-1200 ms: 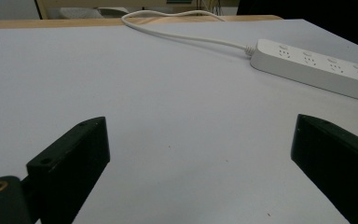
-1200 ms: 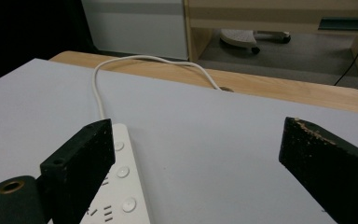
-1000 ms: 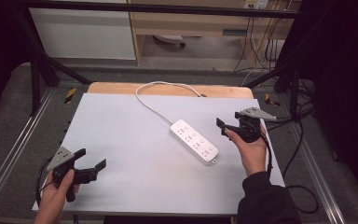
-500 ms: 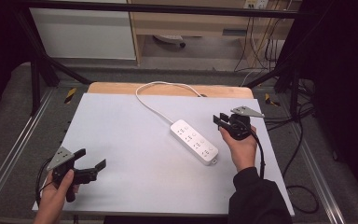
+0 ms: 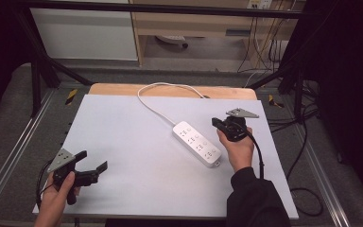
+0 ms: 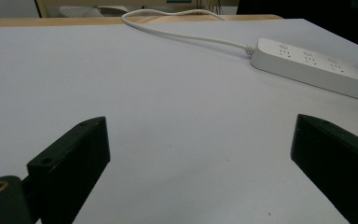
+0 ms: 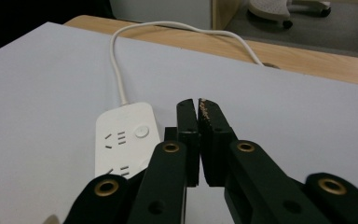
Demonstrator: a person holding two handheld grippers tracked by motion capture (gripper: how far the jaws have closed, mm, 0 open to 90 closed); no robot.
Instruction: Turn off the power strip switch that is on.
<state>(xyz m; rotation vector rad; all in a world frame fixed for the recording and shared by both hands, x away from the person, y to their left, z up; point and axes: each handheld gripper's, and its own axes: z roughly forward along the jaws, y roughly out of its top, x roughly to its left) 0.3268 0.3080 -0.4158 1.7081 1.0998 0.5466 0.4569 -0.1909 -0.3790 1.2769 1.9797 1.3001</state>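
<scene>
**Two hand-held grippers and a power strip on a pale table**

In the high view, a white power strip (image 5: 197, 143) lies on the pale grey table surface (image 5: 137, 142), a little right of the centre of the frame. It runs diagonally, from upper left to lower right. Its white cable (image 5: 158, 94) leaves from the upper left end, makes a curve toward the top of the table and goes to the wooden edge (image 5: 123, 89) at the far side.

The right gripper (image 5: 217, 124) is in the right part of the frame, just beside the power strip, near its middle, on the right side of it. The right hand (image 5: 236, 149) holds it from below. In the right gripper view, the two black jaws are pressed together, with nothing between them, and they are above the table, just to the right of the end of the strip (image 7: 123, 140) where the cable (image 7: 116, 60) enters. I cannot tell if the jaws touch the strip.

The left gripper (image 5: 92, 165) is in the lower left of the frame, well apart from the power strip, and the left hand (image 5: 56, 196) holds it near the front edge of the table. In the left gripper view, the jaws stand wide apart and hold nothing. Between them is bare table, and the power strip (image 6: 314, 67) is at the upper right of that frame.
</scene>
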